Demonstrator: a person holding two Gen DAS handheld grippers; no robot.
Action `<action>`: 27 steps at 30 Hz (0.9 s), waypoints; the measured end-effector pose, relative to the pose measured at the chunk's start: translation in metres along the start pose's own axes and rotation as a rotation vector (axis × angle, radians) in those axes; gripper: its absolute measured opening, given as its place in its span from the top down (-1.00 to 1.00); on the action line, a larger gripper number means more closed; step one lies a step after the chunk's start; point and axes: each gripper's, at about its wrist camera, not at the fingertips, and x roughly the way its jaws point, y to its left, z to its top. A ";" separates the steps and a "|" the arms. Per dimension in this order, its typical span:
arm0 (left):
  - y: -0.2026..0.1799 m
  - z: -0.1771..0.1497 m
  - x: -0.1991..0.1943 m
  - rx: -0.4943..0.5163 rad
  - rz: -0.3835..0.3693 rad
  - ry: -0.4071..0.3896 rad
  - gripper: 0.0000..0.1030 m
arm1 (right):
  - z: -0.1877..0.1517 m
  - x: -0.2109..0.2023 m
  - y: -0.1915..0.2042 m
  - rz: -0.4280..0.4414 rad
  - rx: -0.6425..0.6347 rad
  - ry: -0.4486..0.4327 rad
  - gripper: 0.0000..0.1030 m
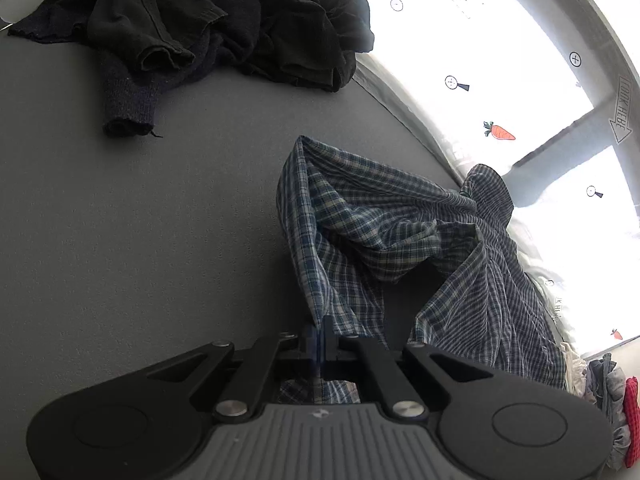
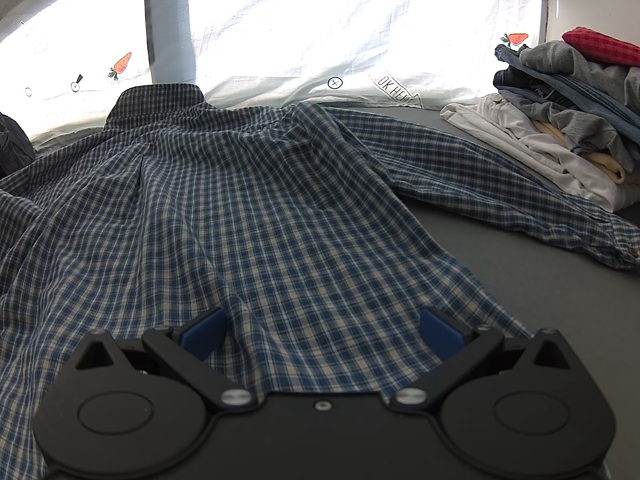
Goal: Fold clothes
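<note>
A blue and white plaid shirt (image 2: pixel 248 208) lies back up on the grey table, collar (image 2: pixel 156 98) at the far side, one sleeve (image 2: pixel 500 184) stretched to the right. My right gripper (image 2: pixel 322 330) is open, its blue pads (image 2: pixel 204 334) spread over the shirt's near hem, holding nothing. My left gripper (image 1: pixel 320 344) is shut on an edge of the plaid shirt (image 1: pixel 384 240) and lifts it, so the cloth rises in bunched folds from the table.
A heap of dark clothes (image 1: pixel 208 28) lies at the far left of the grey table (image 1: pixel 140 220). A stack of folded clothes (image 2: pixel 568 112) with a red piece on top stands at the right. A white printed curtain (image 2: pixel 320 32) hangs behind the table.
</note>
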 end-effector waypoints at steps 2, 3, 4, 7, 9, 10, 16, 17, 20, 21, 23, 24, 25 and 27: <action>0.011 0.018 -0.021 -0.077 -0.019 -0.074 1.00 | 0.000 0.000 0.000 0.000 0.000 0.000 -1.00; 0.016 0.026 -0.032 -0.113 -0.028 -0.112 1.00 | 0.000 0.000 0.000 0.000 0.000 0.000 -1.00; 0.022 0.035 -0.042 -0.148 -0.037 -0.150 1.00 | 0.000 0.000 0.000 0.000 0.000 0.000 -1.00; 0.033 0.059 -0.063 -0.186 -0.012 -0.240 0.96 | 0.000 0.000 0.000 0.000 0.000 0.000 -1.00; 0.036 0.068 -0.064 -0.134 0.077 -0.254 0.81 | 0.000 0.000 0.000 0.000 0.000 0.000 -1.00; 0.038 0.068 -0.063 -0.120 0.102 -0.252 0.80 | 0.000 0.000 0.000 0.000 0.000 0.000 -1.00; 0.060 0.044 -0.060 -0.140 0.208 -0.248 0.22 | 0.000 0.000 0.000 -0.001 0.000 0.000 -1.00; 0.063 0.039 -0.060 -0.143 0.225 -0.249 0.22 | 0.000 0.000 0.000 0.000 0.000 0.000 -1.00; 0.072 0.026 -0.068 -0.149 0.278 -0.283 0.19 | 0.001 0.000 0.000 0.000 0.000 0.000 -1.00; 0.075 0.023 -0.071 -0.150 0.288 -0.294 0.18 | 0.001 0.000 0.000 0.000 -0.001 0.000 -1.00; 0.084 0.018 -0.075 -0.174 0.283 -0.289 0.18 | 0.001 0.000 0.000 -0.001 0.000 0.000 -1.00; 0.089 0.016 -0.076 -0.200 0.266 -0.269 0.18 | 0.001 0.000 0.000 -0.001 0.000 0.000 -1.00; 0.092 0.015 -0.075 -0.228 0.247 -0.236 0.16 | 0.001 0.000 0.000 -0.001 0.000 0.000 -1.00; 0.094 0.011 -0.073 -0.264 0.236 -0.203 0.01 | 0.001 0.000 0.000 -0.001 -0.001 0.000 -1.00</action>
